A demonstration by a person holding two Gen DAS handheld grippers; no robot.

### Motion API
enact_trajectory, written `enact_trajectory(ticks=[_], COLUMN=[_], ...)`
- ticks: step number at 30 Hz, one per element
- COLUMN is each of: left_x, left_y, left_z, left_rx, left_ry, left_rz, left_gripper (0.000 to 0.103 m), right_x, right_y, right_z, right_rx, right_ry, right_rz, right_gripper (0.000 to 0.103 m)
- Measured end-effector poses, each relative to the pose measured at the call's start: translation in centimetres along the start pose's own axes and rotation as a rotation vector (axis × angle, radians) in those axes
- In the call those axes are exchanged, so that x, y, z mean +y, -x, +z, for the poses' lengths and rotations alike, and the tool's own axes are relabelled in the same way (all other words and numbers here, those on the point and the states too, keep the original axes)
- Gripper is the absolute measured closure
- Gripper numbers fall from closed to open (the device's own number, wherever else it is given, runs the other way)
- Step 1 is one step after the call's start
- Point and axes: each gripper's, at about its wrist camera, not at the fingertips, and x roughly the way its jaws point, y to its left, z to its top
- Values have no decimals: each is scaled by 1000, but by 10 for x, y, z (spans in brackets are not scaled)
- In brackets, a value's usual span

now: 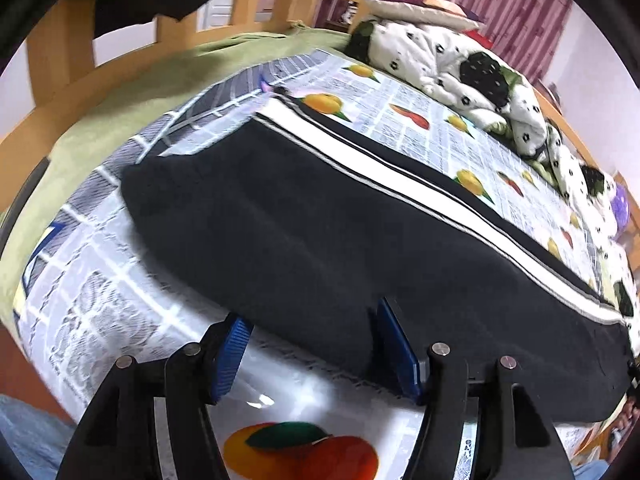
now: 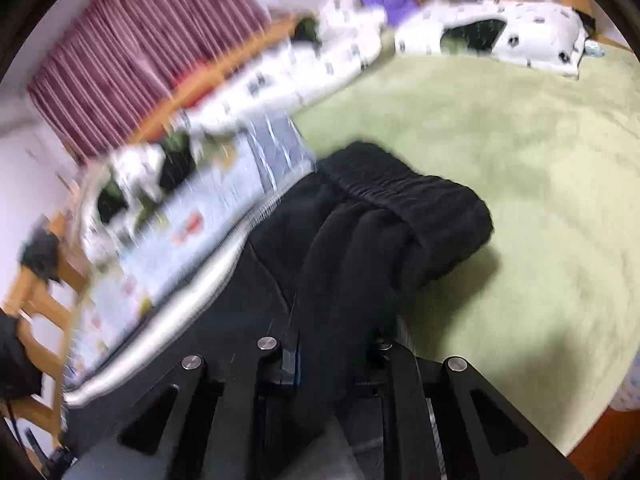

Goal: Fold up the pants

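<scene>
— Pants (image 1: 320,216), black with a white stripe down the side, laid out long across the fruit-printed sheet (image 1: 120,300) on the bed. From the left-hand camera the far end sits near the green blanket (image 1: 120,92), and the striped edge runs off to the right, toward the spotted white quilt (image 1: 460,64) bunched against the wooden bed frame (image 1: 56,60).

— And the left gripper (image 1: 316,344)?

— Its jaws stand apart, roughly half spread, with nothing pinched. The left blue pad (image 1: 232,356) is over bare sheet just beside the near edge of the pants; the right blue pad (image 1: 400,352) lies at that edge, against the dark cloth. A printed orange and red fruit (image 1: 304,452) shows on the sheet between the two arms of the tool.

— So the cloth is loose on that side?

— It lies flat, and the pads are not pressing on it.

— What about the other view?

— Blurred, mind you. On the left there is a pink pleated curtain (image 2: 140,52), then the quilt (image 2: 500,36) strung along the far side, and the fruit sheet (image 2: 192,236). In the middle the pants (image 2: 380,232) are gathered into a thick fold, the elastic waistband (image 2: 400,188) hanging out over the green blanket (image 2: 520,152) on the right.

— The right gripper (image 2: 336,356) has them?

— Yes. Its jaws are drawn nearly together and the black fabric runs straight between them, clamped. One blue pad (image 2: 295,360) shows just at the cloth; the other is hidden by it.
</scene>
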Motion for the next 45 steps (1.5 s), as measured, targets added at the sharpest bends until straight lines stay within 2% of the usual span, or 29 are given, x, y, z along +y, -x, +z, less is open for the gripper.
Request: enact_trajectory(ticks=[1, 3, 4, 5, 7, 12, 16, 18, 19, 23, 26, 30, 33, 35, 36, 37, 39, 42, 45], left_x=[1, 5, 7, 10, 16, 36, 37, 27, 19, -4, -11, 1, 12, 17, 18, 19, 19, 22, 23], left_y=[0, 6, 8, 11, 19, 46, 50, 40, 33, -4, -36, -76, -100, -110, -113, -115, -116, -106, -106], left_z=[0, 1, 0, 0, -2, 3, 27, 52, 61, 103, 126, 155, 163, 163, 163, 163, 164, 168, 170], left_rx=[-3, -11, -10, -9, -18, -43, -68, -84, -88, -98, -88, -39, -13, 7, 11, 7, -2, -54, -71], left_ry=[4, -3, -13, -19, -26, -20, -44, -70, -76, -127, -159, -114, -81, -47, -42, -48, -65, -44, -36], left_rz=[1, 5, 1, 3, 16, -4, -66, -89, -99, -117, -71, -75, -42, -62, -47, -27, -21, -48, -33], left_gripper=[41, 41, 41, 41, 41, 42, 41, 41, 42, 42, 42, 43, 45, 51, 55, 69, 78, 81, 81], right_x=[-3, -4, -3, 2, 4, 29, 87, 123, 141, 219, 270, 323, 338, 335, 332, 330, 333, 340, 342], right_y=[-4, -22, -25, -26, -5, 35, 55, 54, 49, 15, -13, -47, -72, -88, -98, -106, -117, -127, -146], right_z=[1, -2, -5, -6, -10, -10, -17, -22, -23, -33, -40, -46, -58, -71, -79, -87, -97, -105, -108], right_rx=[13, 106, 135, 135, 83, 22, -7, -17, -15, 22, 55, 68, 76, 114, 147, 175, 203, 197, 231], right_ry=[-10, 44, 80, 104, 150, 197, 274, 312, 326, 374, 389, 425, 448, 468, 492, 525, 620, 755, 849], right_rz=[-23, -119, -148, -166, -226, -265, -208, -169, -148, -71, -38, 3, 32, 56, 69, 68, 59, 95, 99], right_gripper=[88, 85, 79, 71, 63, 62, 61, 52, 50, 50, 50, 50, 50, 50, 50, 50, 50, 48, 46])
